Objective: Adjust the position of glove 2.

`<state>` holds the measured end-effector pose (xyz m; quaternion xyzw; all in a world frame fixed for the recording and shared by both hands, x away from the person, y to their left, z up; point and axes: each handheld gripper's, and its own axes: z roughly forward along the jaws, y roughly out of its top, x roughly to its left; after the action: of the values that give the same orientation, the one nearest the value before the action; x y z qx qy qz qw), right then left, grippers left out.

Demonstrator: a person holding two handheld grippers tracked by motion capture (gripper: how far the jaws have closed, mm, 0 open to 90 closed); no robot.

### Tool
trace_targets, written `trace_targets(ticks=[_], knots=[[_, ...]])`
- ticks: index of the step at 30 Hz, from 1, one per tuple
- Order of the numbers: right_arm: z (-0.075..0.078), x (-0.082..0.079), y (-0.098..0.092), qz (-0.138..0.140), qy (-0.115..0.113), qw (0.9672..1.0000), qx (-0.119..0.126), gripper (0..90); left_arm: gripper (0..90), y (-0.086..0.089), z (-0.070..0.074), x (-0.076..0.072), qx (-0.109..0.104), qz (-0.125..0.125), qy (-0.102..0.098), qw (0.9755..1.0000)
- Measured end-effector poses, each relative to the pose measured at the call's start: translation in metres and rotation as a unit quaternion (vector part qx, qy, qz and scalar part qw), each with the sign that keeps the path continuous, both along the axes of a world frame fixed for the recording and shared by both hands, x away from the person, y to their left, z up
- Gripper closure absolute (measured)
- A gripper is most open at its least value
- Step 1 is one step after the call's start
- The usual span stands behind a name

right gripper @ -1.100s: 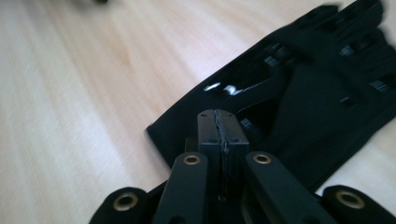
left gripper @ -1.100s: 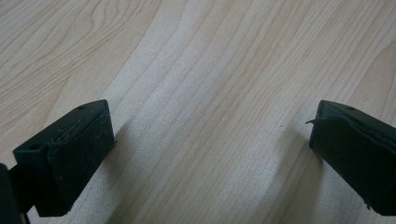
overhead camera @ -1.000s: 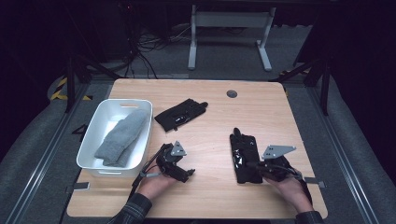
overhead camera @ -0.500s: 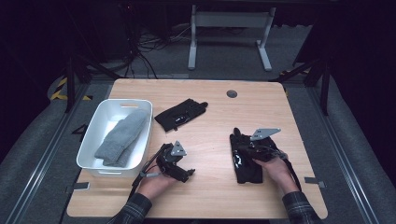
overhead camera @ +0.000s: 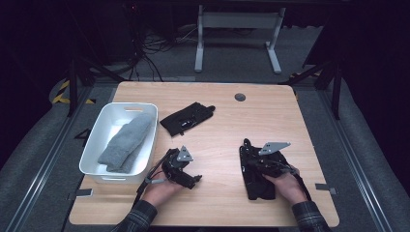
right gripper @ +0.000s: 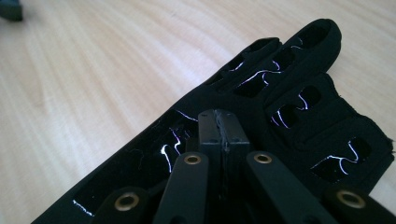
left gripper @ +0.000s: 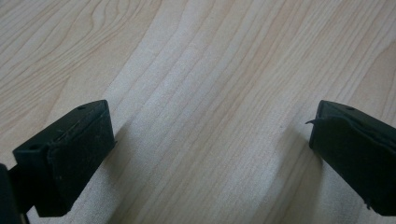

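Your right gripper (overhead camera: 256, 162) sits over the black glove (overhead camera: 258, 186) at the near right of the table (overhead camera: 290, 111); its jaws are pressed together, and in the right gripper view (right gripper: 219, 128) the two pads meet flat against each other just above the glove's (right gripper: 299, 102) perforated back; whether any fabric is pinched between them, you cannot tell from these frames. That glove lies flat on the wood with its fingers pointing away from you; your right hand (overhead camera: 285, 186) rests on its near end.

Your left gripper (overhead camera: 186, 171) lies low over bare wood at the near left-centre, just right of the white bin (overhead camera: 96, 140); its jaws stand wide apart with nothing between them, as the left gripper view (left gripper: 210, 144) shows plainly.

A second black glove (overhead camera: 186, 118) lies farther off, near the table's middle, well apart from both grippers; a grey sock (overhead camera: 125, 142) lies inside the bin.
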<state>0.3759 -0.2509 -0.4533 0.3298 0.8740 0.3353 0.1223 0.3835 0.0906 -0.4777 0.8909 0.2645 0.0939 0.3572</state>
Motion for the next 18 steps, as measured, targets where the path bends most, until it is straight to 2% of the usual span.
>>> trace_targets(ticks=[5, 10, 12, 14, 18], knots=[[0.001, -0.014, 0.003, 0.003, 0.001, 0.9999, -0.010, 90.0, 0.3, 0.000, 0.000, 0.000, 0.000, 0.000, 0.000, 1.0000], [0.003, -0.015, 0.003, 0.008, -0.003, 0.9999, -0.008, 89.0, 0.3, 0.000, 0.000, 0.000, 0.000, 0.000, -0.001, 1.0000], [0.007, -0.014, 0.000, 0.004, -0.010, 0.9999, 0.005, 79.3, 0.3, 0.000, 0.000, 0.000, 0.000, 0.000, 0.000, 1.0000], [0.011, -0.013, -0.003, 0.000, -0.020, 0.9997, 0.012, 73.5, 0.3, 0.000, 0.000, 0.000, 0.000, 0.000, 0.000, 1.0000], [0.016, -0.010, -0.019, -0.031, -0.039, 0.9983, 0.029, 56.1, 0.3, 0.000, 0.000, 0.000, 0.000, 0.000, 0.000, 1.0000]])
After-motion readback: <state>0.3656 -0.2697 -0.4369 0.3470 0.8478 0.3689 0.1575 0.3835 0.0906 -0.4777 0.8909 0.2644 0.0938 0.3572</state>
